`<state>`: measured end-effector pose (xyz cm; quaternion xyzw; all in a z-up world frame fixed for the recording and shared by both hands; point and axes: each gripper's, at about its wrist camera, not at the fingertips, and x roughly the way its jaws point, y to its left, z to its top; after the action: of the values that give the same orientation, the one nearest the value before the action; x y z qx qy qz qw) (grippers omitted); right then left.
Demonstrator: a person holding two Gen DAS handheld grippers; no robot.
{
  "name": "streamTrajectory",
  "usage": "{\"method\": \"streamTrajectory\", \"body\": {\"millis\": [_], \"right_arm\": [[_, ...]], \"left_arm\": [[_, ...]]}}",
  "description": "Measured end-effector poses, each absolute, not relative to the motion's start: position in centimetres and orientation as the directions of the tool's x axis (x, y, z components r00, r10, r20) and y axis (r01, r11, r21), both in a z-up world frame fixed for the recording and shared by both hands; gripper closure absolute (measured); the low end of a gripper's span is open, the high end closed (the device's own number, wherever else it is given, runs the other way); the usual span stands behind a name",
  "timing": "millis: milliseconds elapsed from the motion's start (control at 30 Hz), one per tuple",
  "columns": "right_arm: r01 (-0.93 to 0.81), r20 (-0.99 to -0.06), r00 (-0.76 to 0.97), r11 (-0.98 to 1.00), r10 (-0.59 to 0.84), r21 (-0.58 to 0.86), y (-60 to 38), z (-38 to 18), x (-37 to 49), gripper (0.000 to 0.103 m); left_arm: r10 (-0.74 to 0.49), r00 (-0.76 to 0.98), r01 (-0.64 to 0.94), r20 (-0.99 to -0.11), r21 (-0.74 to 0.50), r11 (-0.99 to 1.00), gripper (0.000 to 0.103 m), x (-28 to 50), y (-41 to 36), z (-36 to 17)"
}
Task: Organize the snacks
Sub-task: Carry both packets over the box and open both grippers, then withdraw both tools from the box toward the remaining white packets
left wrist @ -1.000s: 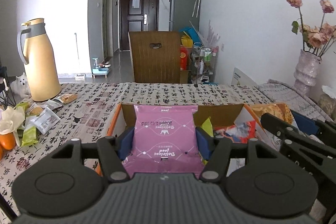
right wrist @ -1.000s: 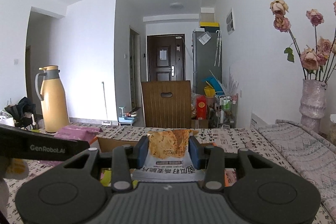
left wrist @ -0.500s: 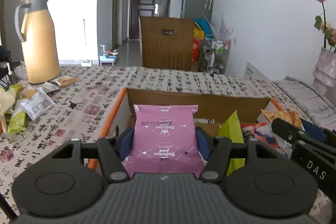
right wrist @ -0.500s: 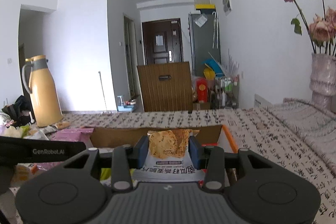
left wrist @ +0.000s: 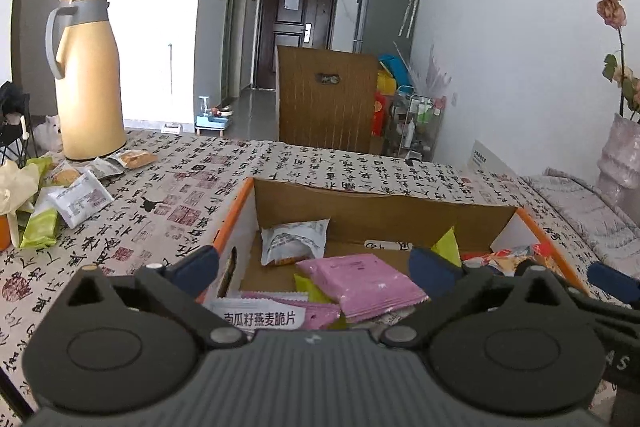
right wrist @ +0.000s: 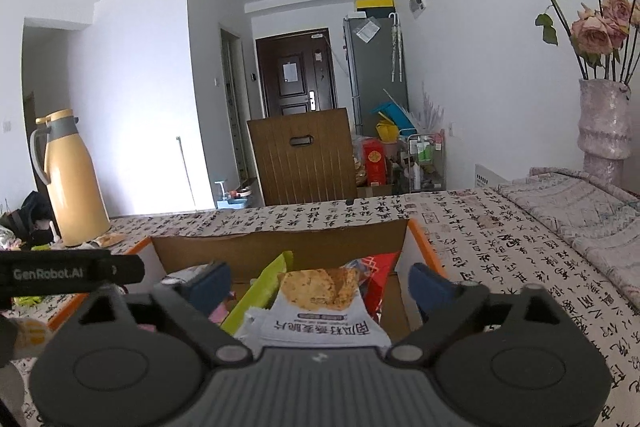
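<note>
An orange-edged cardboard box (left wrist: 240, 199) sits on the patterned table, with several snack packets inside. My left gripper (left wrist: 316, 263) hangs over it, its jaws opening wide. The pink packet (left wrist: 360, 283) lies loose in the box below them, touching neither pad. A white oat-crisp packet (left wrist: 294, 241) lies against the far wall. My right gripper (right wrist: 320, 281) is over the same box (right wrist: 424, 247), jaws opening too. The white cracker packet (right wrist: 316, 311) rests between its fingers on the pile, clear of both pads, beside a green packet (right wrist: 260, 287) and a red one (right wrist: 378, 279).
A tall yellow thermos (left wrist: 86, 75) stands at the table's far left, with several loose snack packets (left wrist: 78, 195) around it. A vase of dried roses (right wrist: 604, 131) stands at the right. A wooden chair back (left wrist: 326, 99) rises behind the table.
Both grippers have sunk toward the box and opened. The pink packet has dropped from the left jaws into the box. The cracker packet has been let go by the right jaws.
</note>
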<state>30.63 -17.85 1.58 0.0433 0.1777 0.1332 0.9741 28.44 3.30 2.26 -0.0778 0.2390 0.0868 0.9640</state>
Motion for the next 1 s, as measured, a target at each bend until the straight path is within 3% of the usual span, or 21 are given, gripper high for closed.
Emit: {"method": "streamTrajectory", "body": {"millis": [1000], "right_arm": [[-0.208, -0.317, 0.919, 0.971, 0.236, 0.119, -18.9, 4.2, 27.8, 0.000]], "left_arm": [[0.138, 0.874, -0.209, -0.465, -0.104, 0.972, 0.000, 26.2, 3.0, 4.6]]}}
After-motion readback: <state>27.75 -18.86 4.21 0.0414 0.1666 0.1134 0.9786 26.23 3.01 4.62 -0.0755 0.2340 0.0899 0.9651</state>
